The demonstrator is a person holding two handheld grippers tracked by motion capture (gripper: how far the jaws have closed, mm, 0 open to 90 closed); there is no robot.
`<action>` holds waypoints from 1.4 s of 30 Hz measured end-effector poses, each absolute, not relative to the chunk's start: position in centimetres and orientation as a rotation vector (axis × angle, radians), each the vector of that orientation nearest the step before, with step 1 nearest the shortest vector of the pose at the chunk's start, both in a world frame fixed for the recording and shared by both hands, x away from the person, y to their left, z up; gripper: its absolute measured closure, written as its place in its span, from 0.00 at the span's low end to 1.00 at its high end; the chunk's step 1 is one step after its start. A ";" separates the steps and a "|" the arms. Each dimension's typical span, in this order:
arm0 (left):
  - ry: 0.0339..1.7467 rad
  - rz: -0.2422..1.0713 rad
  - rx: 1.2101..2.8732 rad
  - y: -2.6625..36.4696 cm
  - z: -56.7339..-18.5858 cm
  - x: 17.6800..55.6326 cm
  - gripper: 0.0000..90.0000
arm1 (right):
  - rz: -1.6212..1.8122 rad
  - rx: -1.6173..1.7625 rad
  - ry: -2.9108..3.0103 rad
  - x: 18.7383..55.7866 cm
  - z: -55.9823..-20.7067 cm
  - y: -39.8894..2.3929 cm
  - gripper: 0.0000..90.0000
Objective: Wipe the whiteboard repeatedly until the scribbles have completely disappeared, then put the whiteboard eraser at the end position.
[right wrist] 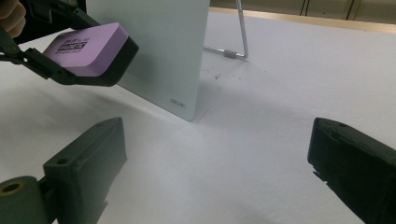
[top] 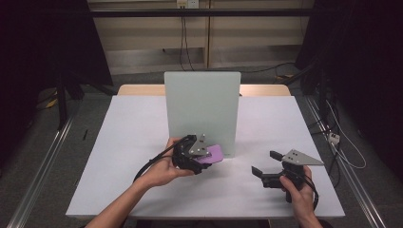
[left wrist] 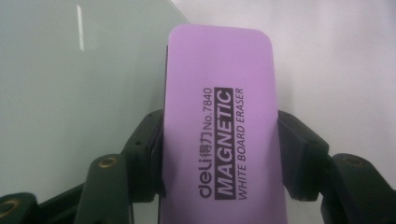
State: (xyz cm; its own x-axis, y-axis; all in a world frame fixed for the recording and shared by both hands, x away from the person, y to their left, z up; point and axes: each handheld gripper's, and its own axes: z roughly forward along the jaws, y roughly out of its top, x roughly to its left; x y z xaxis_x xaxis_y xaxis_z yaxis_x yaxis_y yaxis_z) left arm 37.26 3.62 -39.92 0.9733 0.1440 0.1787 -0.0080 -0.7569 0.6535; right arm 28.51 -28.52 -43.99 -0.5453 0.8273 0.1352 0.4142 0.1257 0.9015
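A purple whiteboard eraser (top: 216,154) with a black felt underside is held above the table, and my left gripper (top: 205,156) is shut on its long sides. In the left gripper view the eraser (left wrist: 219,93) shows its printed purple top between the two black pads (left wrist: 299,154). A pale green whiteboard (top: 202,111) stands upright mid-table. The eraser (right wrist: 86,49) hangs close by the board's (right wrist: 159,51) lower front face; I cannot tell whether they touch. My right gripper (top: 266,165) rests low over the table at the right, open with nothing between its jaws (right wrist: 215,158).
The white tabletop (top: 133,137) spreads wide on both sides of the board. A thin metal wire stand (right wrist: 236,46) props the board from behind. Dark curtains, cables and floor rails surround the table.
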 end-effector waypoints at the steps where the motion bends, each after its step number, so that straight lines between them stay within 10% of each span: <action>1: 0.099 0.268 2.418 3.8 -39.8 37.1 0.46 | 1.397 1.196 2.011 28.5 -44.0 -28.5 0.05; 42: 0.226 -0.032 2.501 3.9 -43.6 35.5 0.45 | 1.414 1.171 2.047 29.0 -44.2 -28.2 0.05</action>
